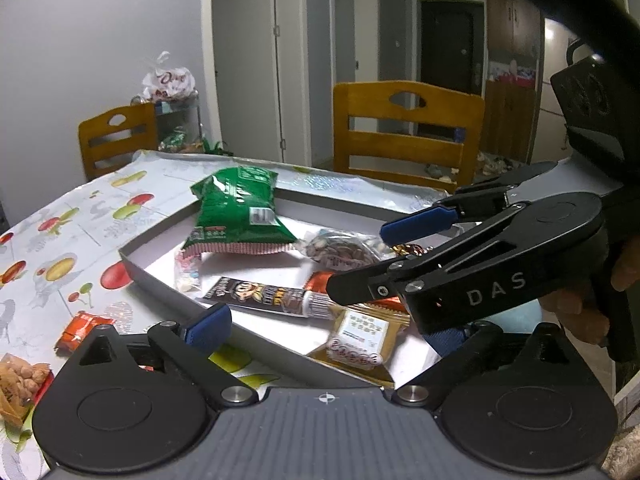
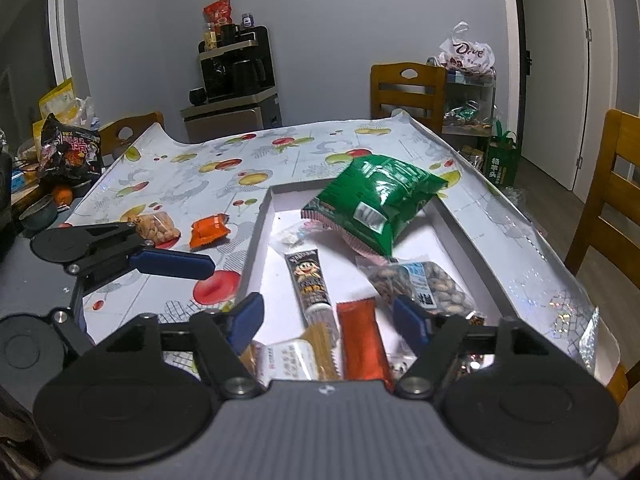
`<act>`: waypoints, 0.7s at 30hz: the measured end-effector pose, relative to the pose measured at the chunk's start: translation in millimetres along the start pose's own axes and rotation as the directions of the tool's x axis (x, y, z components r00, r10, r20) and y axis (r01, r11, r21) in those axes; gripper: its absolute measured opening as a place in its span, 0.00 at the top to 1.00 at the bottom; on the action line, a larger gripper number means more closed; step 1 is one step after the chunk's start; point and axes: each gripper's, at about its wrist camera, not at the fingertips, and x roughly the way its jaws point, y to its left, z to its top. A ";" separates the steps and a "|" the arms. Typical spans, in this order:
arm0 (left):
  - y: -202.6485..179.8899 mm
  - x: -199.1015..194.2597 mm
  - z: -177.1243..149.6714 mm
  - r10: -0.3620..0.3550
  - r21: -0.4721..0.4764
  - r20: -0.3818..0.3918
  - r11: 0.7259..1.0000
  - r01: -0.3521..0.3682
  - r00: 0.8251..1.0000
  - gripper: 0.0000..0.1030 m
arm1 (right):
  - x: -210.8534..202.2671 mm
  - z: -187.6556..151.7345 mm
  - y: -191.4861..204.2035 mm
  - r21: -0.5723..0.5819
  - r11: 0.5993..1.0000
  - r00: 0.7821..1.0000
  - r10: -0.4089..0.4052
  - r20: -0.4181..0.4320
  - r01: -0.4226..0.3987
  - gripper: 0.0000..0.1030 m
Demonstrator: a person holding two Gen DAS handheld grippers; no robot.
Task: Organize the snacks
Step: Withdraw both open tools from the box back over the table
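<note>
A shallow grey tray (image 1: 144,270) (image 2: 256,236) on the table holds a green snack bag (image 1: 236,212) (image 2: 380,200), a dark tube (image 1: 260,296) (image 2: 310,280), a clear bag of nuts (image 1: 340,252) (image 2: 420,284), an orange-red packet (image 2: 362,340) and a gold packet (image 1: 356,340). An orange packet (image 1: 82,330) (image 2: 210,230) and a bag of peanuts (image 1: 18,380) (image 2: 158,226) lie on the cloth outside the tray. My left gripper (image 1: 324,332) is open and empty at the tray's near edge. My right gripper (image 2: 328,320) (image 1: 360,260) is open and empty over the tray.
The table (image 2: 280,148) has a fruit-print cloth. Wooden chairs (image 1: 404,132) (image 1: 116,136) stand at the far sides. A rack with a white bag (image 2: 468,56) is behind. Clutter with a black noodle pack (image 2: 70,148) lies at the left in the right wrist view.
</note>
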 end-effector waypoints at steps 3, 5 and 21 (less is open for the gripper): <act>5.8 -6.3 -1.3 0.008 -0.013 0.016 1.000 -0.008 1.000 0.00 | 0.9 4.2 6.0 -0.003 1.000 1.000 -0.006 0.005 0.006 0.16; 10.2 -10.9 -3.2 0.014 -0.022 0.024 1.000 -0.014 1.000 0.00 | 3.1 6.7 9.3 -0.001 1.000 1.000 -0.007 0.003 0.007 0.15; 55.0 -59.3 -15.9 0.102 -0.073 0.102 0.993 -0.095 0.990 0.00 | 25.5 30.3 56.0 0.023 0.999 0.999 0.027 -0.034 -0.026 0.08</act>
